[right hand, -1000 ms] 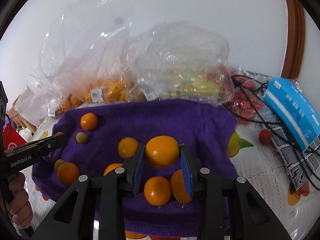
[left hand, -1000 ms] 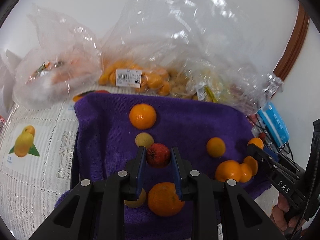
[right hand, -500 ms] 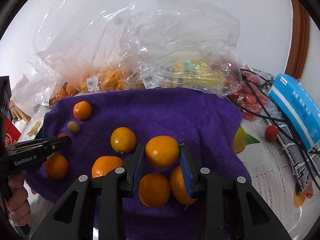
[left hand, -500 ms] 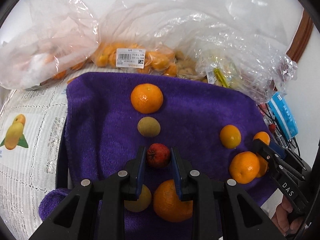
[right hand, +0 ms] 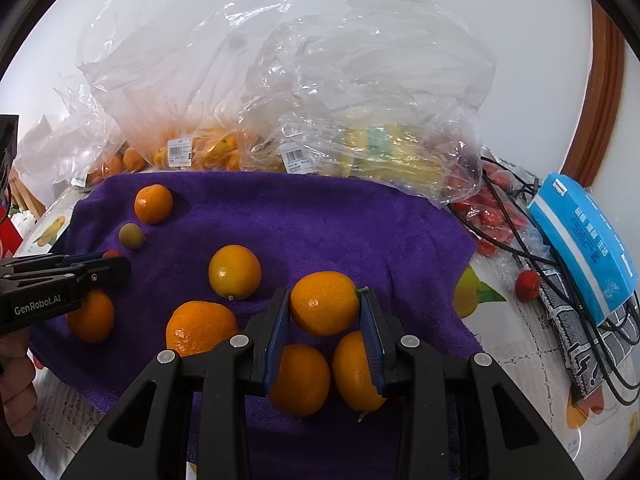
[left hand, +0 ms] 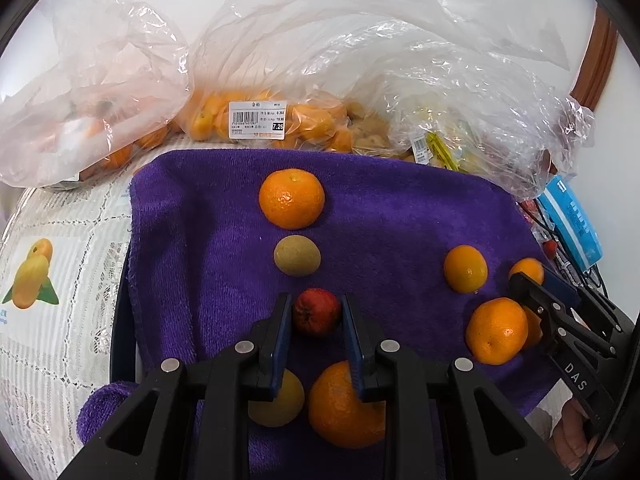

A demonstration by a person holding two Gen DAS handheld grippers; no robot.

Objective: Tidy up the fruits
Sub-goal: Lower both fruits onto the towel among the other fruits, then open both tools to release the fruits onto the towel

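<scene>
A purple towel (left hand: 208,240) (right hand: 320,220) covers the table and bears several loose fruits. My left gripper (left hand: 314,314) (right hand: 116,266) is shut on a small red fruit (left hand: 316,312), low over the towel. Just beyond it lie a green-brown fruit (left hand: 297,255) and an orange (left hand: 291,198). A yellow fruit (left hand: 276,398) and an orange (left hand: 344,404) lie under its fingers. My right gripper (right hand: 324,306) (left hand: 528,288) is shut on an orange (right hand: 324,303), held above two oranges (right hand: 298,380) on the towel. More oranges (right hand: 234,271) rest to its left.
Clear plastic bags (left hand: 280,120) (right hand: 360,148) of fruit line the towel's far edge. A blue packet (right hand: 584,240), black cables (right hand: 516,248) and small red fruits (right hand: 528,285) lie to the right. A lace tablecloth (left hand: 52,328) with fruit prints shows on the left. A hand (right hand: 16,396) grips the left tool.
The left gripper sank closer to the towel with the red fruit still in it, then stopped. The right gripper tilted a little and kept its orange.
</scene>
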